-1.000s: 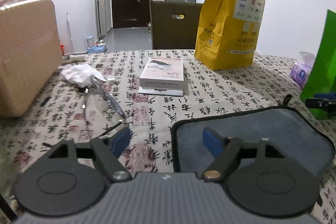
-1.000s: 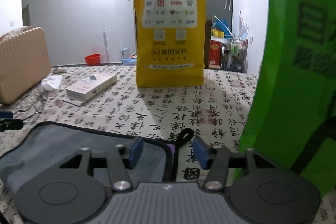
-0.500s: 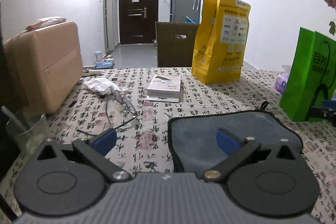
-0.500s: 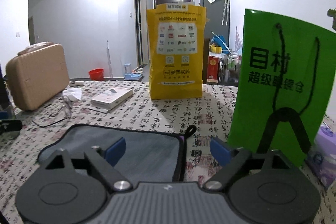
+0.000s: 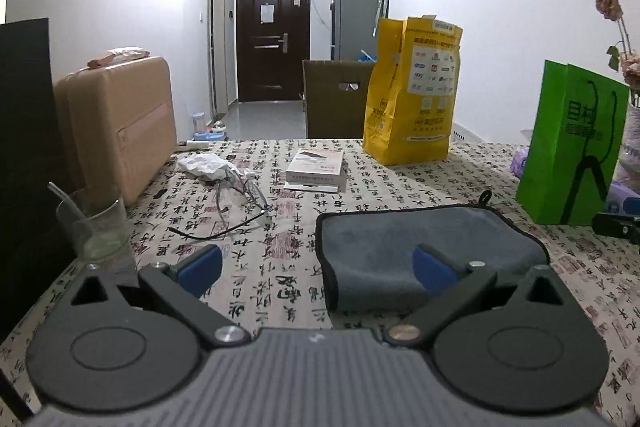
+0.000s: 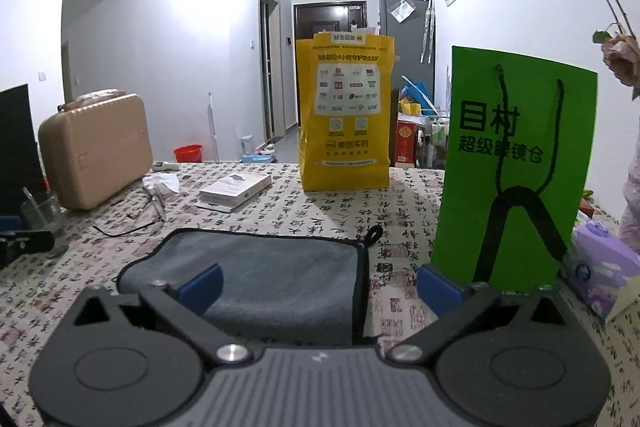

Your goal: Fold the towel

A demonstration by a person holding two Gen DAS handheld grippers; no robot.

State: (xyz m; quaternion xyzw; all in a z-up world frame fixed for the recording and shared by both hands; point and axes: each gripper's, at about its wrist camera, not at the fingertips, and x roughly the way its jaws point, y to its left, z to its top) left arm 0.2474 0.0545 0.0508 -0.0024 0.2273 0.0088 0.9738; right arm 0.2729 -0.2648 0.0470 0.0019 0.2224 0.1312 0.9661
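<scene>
A grey towel [image 5: 404, 243] with black edging lies folded on the patterned tablecloth; it also shows in the right wrist view [image 6: 280, 267]. A black hanging loop [image 6: 374, 233] sits at its far right corner. My left gripper [image 5: 316, 269] is open and empty, raised over the towel's near left edge. My right gripper [image 6: 318, 281] is open and empty, raised over the towel's near right edge. Neither gripper touches the towel.
A green paper bag [image 6: 516, 163] stands just right of the towel, with a purple tissue pack [image 6: 600, 267] beside it. A yellow bag [image 5: 412, 95], a white box [image 5: 316, 167], eyeglasses [image 5: 236, 199], a glass [image 5: 94, 223] and a tan suitcase [image 5: 116, 123] stand on the table.
Both grippers have opened wide and pulled back and up from the towel, which lies let go on the table.
</scene>
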